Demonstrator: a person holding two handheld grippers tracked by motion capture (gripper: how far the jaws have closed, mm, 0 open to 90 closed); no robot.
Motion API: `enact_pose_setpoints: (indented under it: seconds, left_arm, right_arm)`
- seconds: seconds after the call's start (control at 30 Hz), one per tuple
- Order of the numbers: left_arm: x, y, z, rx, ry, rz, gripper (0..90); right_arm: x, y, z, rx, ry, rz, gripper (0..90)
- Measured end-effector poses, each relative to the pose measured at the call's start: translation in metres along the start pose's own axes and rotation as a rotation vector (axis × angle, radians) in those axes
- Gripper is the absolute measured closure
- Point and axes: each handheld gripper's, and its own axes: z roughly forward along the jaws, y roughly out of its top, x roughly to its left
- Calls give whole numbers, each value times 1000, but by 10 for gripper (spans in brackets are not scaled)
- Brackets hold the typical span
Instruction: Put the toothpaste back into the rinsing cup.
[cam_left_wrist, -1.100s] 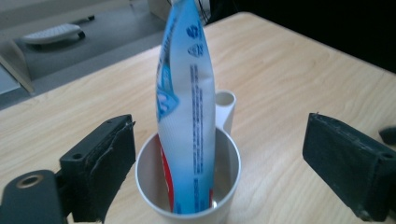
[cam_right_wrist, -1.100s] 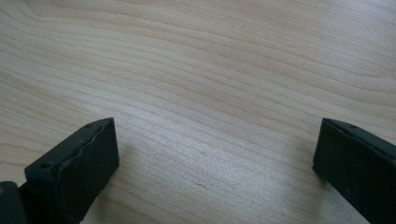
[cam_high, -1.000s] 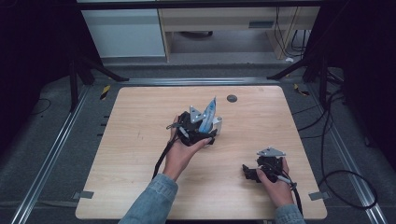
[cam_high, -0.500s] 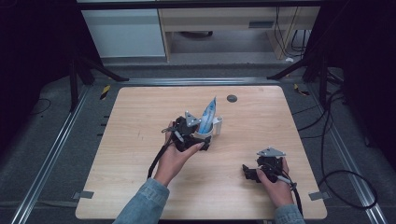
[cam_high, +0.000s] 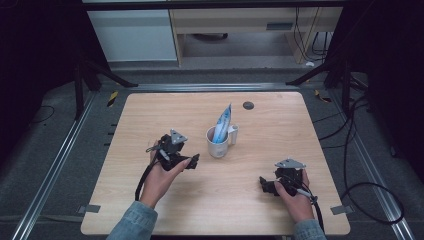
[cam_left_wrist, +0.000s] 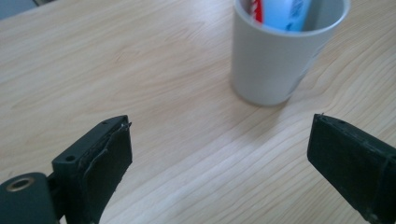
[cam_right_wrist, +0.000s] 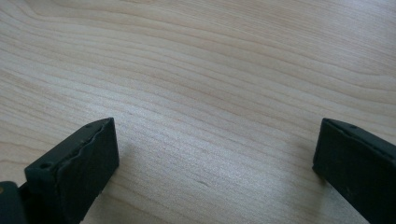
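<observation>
With both tongs gaping empty, the left tongs (cam_high: 194, 161) are sitting at the mug's (cam_high: 218, 142) eight o'clock, risking tipping it and the tall tube (cam_high: 223, 121).

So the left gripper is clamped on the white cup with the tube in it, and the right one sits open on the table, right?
Not quite. The left gripper is open and apart from the white cup; the left gripper view shows its jaws spread with bare table between them. The tube does stand in the cup, and the right gripper is open.
</observation>
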Motion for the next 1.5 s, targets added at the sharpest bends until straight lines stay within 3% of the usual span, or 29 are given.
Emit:
enact_pose_setpoints:
  seconds: [0.2,0.33,0.47,0.73,1.2,1.5]
  left_arm:
    - [18,-21,-1,25,23,-42,58]
    - [27,-32,0,45,44,-41,56]
    - [39,-44,4,79,91,-24,58]
    - [57,-64,7,115,88,-48,54]
    - [80,-84,9,156,109,-82,46]
    - [97,-94,11,145,127,-127,37]
  right_arm:
    - [0,0,0,1,-1,3,4]
    - [0,0,0,1,-1,3,4]
    - [0,0,0,1,-1,3,4]
    - [0,0,0,1,-1,3,4]
    - [0,0,0,1,-1,3,4]
    - [0,0,0,0,-2,1,4]
